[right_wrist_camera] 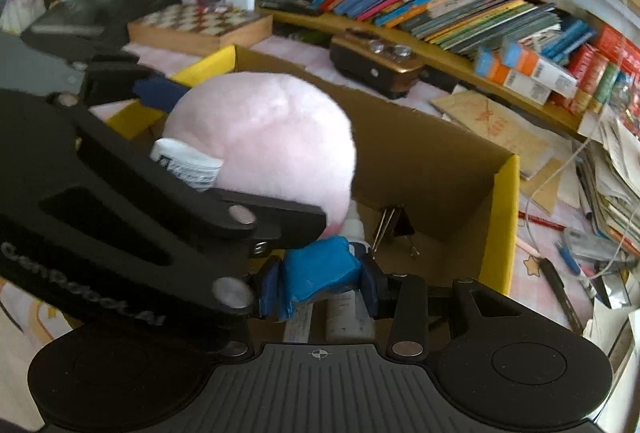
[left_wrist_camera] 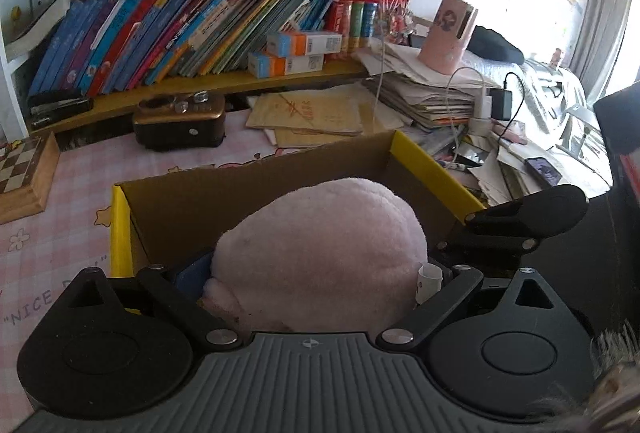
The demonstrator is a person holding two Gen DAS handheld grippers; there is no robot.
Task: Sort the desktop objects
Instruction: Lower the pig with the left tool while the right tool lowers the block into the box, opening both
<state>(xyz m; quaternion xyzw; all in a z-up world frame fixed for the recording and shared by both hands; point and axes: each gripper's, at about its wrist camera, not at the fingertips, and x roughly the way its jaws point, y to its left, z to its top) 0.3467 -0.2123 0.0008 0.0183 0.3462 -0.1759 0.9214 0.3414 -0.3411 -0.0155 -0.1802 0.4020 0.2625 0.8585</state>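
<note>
My left gripper (left_wrist_camera: 316, 269) is shut on a round pink plush toy (left_wrist_camera: 320, 245), which hangs over an open cardboard box with yellow edges (left_wrist_camera: 432, 165). A white tag (left_wrist_camera: 426, 279) sticks out by the right finger. In the right wrist view my right gripper (right_wrist_camera: 320, 283) is shut on a soft blue lump (right_wrist_camera: 320, 267), low over the same box (right_wrist_camera: 500, 217). The plush (right_wrist_camera: 272, 137) and the left gripper's black arm (right_wrist_camera: 160, 201) sit just left of it. On the box floor lie binder clips (right_wrist_camera: 394, 225) and a small white bottle (right_wrist_camera: 354, 229).
A wooden chessboard (left_wrist_camera: 24, 169) lies left of the box and a gold-and-black case (left_wrist_camera: 180, 121) behind it. Books fill the shelf (left_wrist_camera: 180, 33). A paper stack (left_wrist_camera: 424, 93) carries a pink cup (left_wrist_camera: 446, 33). Pens and cables (right_wrist_camera: 568, 261) lie right of the box.
</note>
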